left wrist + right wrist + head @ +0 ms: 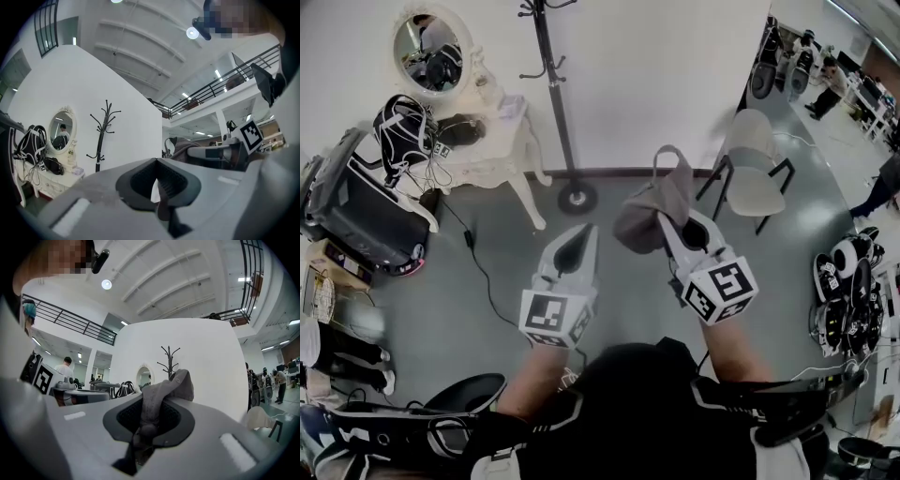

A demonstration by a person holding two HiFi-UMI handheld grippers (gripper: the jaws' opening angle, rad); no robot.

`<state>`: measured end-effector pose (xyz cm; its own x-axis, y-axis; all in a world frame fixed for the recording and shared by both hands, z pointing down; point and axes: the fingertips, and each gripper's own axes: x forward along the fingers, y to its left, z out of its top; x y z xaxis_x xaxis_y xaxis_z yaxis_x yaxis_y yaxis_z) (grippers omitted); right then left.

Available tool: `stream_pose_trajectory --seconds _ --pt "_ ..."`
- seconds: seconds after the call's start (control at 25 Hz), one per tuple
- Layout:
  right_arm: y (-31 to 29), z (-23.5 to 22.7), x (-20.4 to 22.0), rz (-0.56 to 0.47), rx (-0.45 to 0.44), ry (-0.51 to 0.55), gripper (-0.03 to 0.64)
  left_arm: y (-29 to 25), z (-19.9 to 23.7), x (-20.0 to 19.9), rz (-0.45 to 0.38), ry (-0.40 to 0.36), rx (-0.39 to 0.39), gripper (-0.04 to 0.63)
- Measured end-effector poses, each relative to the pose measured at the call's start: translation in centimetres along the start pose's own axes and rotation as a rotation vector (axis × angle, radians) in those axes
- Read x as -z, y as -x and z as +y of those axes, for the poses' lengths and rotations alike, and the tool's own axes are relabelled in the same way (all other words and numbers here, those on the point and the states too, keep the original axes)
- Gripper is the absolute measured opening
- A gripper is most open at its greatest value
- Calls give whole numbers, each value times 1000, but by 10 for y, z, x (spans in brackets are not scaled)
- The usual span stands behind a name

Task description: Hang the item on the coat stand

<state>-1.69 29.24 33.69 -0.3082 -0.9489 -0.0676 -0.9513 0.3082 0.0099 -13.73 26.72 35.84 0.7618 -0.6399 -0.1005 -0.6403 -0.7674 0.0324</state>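
Note:
A grey cap (645, 217) hangs from my right gripper (667, 221), whose jaws are shut on its fabric; in the right gripper view the cap (180, 383) drapes up out of the right gripper (159, 397). My left gripper (585, 232) is level beside it on the left, shut with nothing in it; the left gripper (156, 162) points toward the wall. The black coat stand (555, 103) rises against the white wall ahead, between and beyond both grippers, its round base (577, 198) on the grey floor. The coat stand (101, 136) and the coat stand (169, 359) show bare hooks.
A white dressing table (492, 155) with an oval mirror (429, 52) stands left of the stand, a black-and-white backpack (401, 127) beside it. A black case (366, 217) sits lower left. A pale chair (755, 169) stands right of the stand. Dark gear (848, 291) lies far right.

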Motion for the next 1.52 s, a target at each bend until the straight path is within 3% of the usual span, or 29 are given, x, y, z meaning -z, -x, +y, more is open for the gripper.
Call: stream_pose_trajectory --seconds 0.24,0.52,1.04,1.24,1.52 --pt "-18 -1 -4 11 -1 12 51 -2 13 -3 -4 -9 18 28" --pt "-48 -28 -3 -8 -4 9 51 -27 37 -1 2 -35 -13 28" --pt "-120 -103 -10 -19 -54 6 51 -127 68 -7 5 -27 -36 28" --pt "-137 -130 -6 -13 -71 -11 52 -161 73 -6 23 -116 -55 28" --pt "-159 -170 -2 -15 -94 -29 51 -210 76 1 45 -46 -62 28"
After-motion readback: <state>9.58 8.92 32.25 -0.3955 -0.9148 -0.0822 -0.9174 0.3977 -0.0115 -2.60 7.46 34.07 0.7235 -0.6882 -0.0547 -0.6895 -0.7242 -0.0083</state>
